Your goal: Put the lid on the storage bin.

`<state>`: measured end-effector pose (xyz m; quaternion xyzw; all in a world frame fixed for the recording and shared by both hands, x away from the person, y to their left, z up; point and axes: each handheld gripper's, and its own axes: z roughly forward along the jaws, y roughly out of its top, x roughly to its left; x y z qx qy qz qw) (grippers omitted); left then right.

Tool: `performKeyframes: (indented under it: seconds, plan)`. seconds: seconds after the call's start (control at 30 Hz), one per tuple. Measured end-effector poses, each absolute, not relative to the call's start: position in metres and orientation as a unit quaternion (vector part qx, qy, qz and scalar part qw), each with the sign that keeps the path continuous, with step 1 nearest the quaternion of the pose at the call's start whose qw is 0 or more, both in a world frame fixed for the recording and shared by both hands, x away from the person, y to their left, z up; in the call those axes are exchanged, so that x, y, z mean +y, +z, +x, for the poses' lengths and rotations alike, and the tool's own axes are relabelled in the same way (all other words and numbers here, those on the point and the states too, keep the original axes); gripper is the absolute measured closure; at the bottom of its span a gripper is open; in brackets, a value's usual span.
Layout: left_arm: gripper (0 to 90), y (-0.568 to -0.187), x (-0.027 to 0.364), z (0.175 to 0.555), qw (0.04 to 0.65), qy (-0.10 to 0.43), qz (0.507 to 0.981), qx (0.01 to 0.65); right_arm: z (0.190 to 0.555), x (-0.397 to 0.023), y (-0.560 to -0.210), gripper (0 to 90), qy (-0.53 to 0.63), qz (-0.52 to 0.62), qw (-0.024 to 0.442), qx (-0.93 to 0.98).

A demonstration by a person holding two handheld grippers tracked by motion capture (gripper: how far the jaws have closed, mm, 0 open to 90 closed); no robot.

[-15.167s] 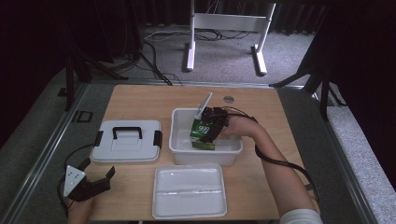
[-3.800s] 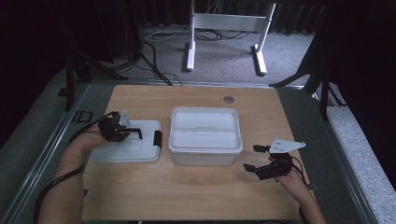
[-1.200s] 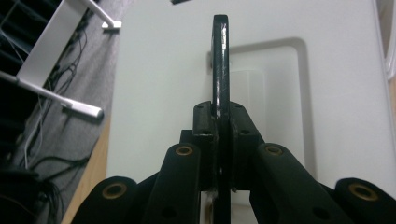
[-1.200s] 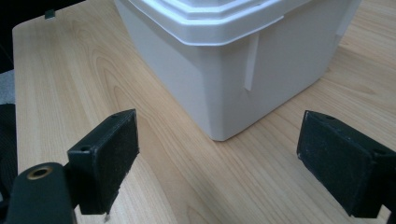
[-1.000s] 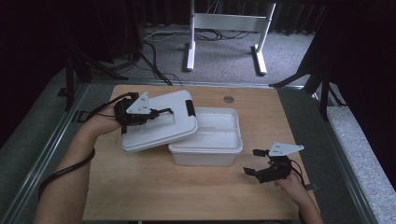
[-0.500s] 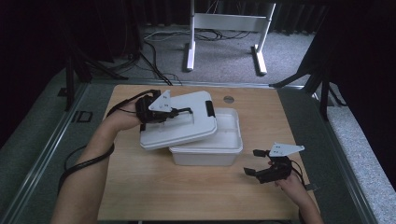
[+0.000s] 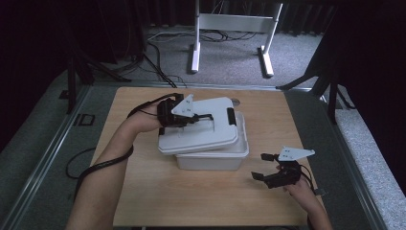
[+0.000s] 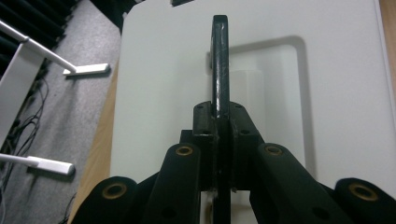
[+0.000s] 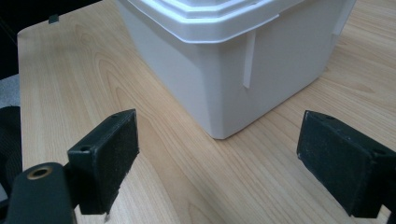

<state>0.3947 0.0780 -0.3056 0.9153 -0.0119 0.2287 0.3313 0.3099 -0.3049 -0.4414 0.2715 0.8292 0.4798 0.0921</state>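
The left gripper [image 7: 201,116], clamped on the black handle [image 8: 219,65] of the white lid [image 7: 201,127], has carried it from beside the white storage box [image 7: 215,155] to half over it; closing looks near. Right gripper [image 7: 263,166] idles agape
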Motion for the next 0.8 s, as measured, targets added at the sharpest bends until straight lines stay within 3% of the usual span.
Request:
performKeyframes:
  seconds: [0.8]
  plan:
    - [84.3,-0.320,0.029,0.404,0.300,0.189,0.934,-0.038,0.311,-0.309,-0.443,12.3,0.481,0.276,0.089,0.828]
